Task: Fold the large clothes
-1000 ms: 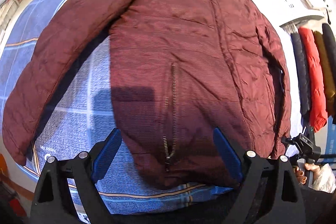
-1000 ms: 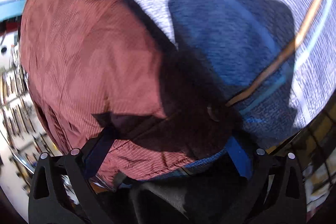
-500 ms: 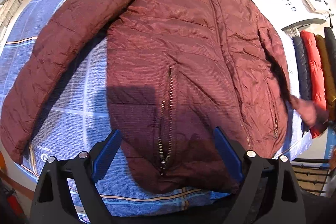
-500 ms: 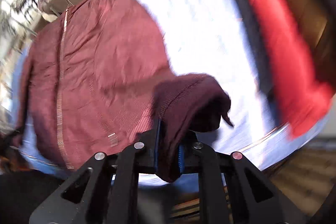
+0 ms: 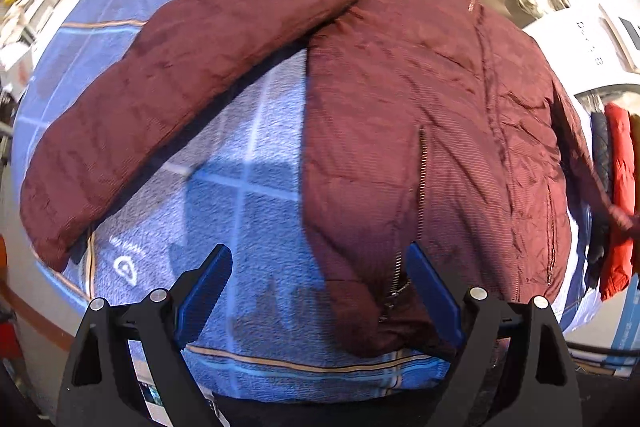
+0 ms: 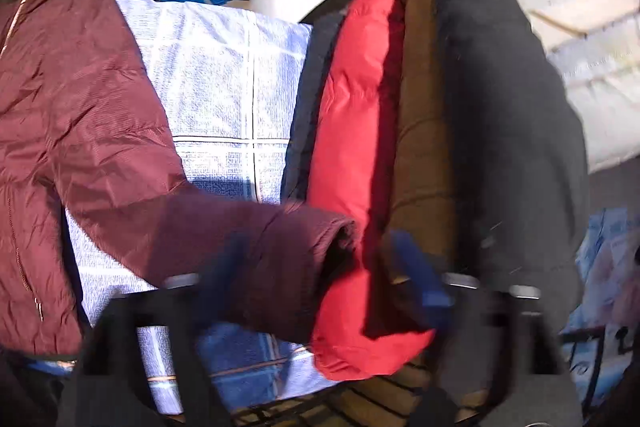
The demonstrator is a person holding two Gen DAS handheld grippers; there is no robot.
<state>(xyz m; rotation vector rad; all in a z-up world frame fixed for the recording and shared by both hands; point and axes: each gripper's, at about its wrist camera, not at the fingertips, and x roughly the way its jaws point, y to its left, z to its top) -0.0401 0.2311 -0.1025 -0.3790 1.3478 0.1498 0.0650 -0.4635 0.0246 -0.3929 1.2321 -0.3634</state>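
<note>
On the blanket (image 5: 248, 195), maroon jacket (image 5: 400, 131); both tools (image 5: 320, 279) (image 6: 320, 267) spread; lettering unreadable.

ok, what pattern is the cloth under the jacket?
Blue cloth with a pale grid of lines and tan stripes near the edges, under the maroon jacket. Clearest in the left wrist view.

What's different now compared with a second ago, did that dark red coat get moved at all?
Yes. Half a second ago the right tool was clamped on the maroon jacket's sleeve cuff. Now the sleeve stretches out sideways toward the hanging red jacket, and the tool's blurred fingers are spread, seemingly letting go. The left tool stayed open above the blue blanket; the jacket's body and other sleeve hardly moved.
</note>
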